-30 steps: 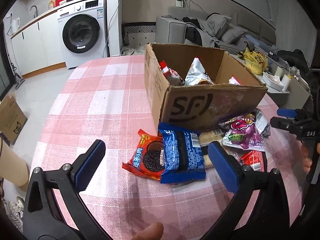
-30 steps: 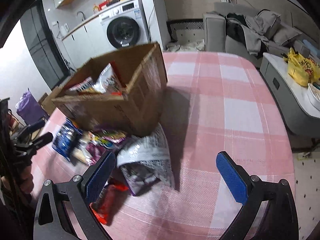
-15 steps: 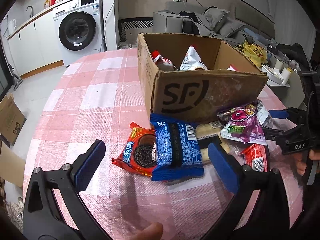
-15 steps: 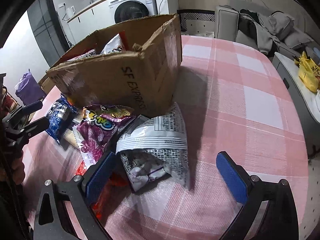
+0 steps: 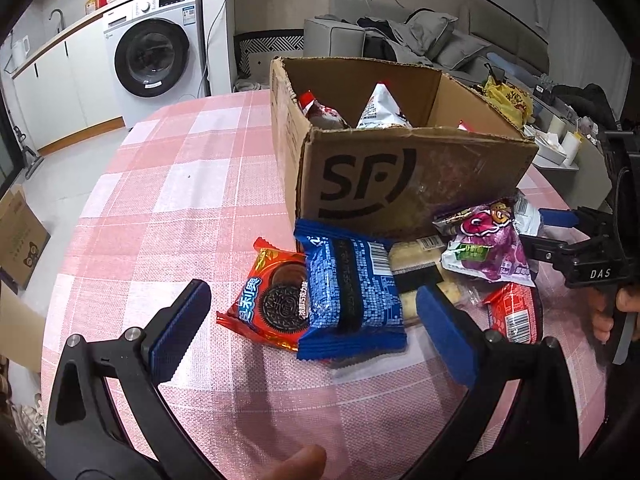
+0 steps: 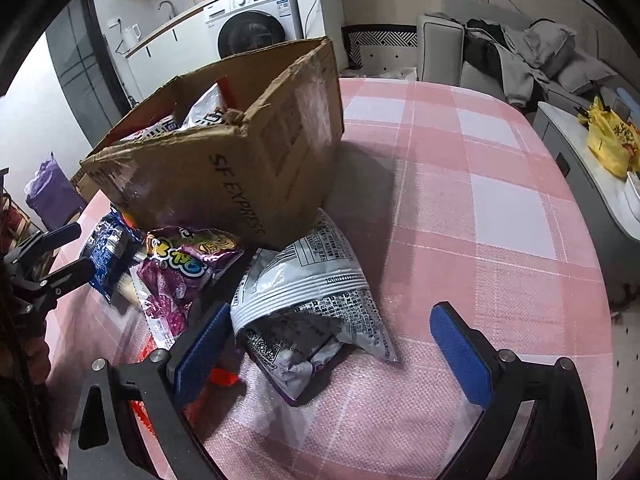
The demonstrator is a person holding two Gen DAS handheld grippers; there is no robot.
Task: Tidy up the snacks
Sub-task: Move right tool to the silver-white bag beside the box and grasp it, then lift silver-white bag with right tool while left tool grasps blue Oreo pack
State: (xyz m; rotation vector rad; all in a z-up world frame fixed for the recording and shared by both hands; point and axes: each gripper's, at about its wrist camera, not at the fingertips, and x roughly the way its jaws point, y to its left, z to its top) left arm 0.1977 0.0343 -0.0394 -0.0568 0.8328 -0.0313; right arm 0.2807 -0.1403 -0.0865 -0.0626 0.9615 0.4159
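A cardboard SF box (image 5: 400, 168) with several snack bags inside stands on the pink checked table (image 5: 168, 184); it also shows in the right wrist view (image 6: 248, 160). In front of it lie a blue cookie pack (image 5: 350, 288), a red Oreo pack (image 5: 272, 304), a purple candy bag (image 5: 488, 248) and a red packet (image 5: 514, 314). My left gripper (image 5: 312, 332) is open, its pads either side of the blue and red packs. My right gripper (image 6: 332, 348) is open around a white-grey snack bag (image 6: 312, 300). The purple bag (image 6: 180, 268) lies to its left.
A washing machine (image 5: 154, 52) and counter stand behind the table. A grey sofa with clothes (image 5: 408, 36) is at the back. A side table with a yellow bag (image 6: 612, 140) stands to the right. A cardboard box (image 5: 20, 236) sits on the floor at left.
Both grippers have moved closer to the snacks. The right one swung toward the box and now straddles the white-grey bag. The left one closed in on the blue and red packs.
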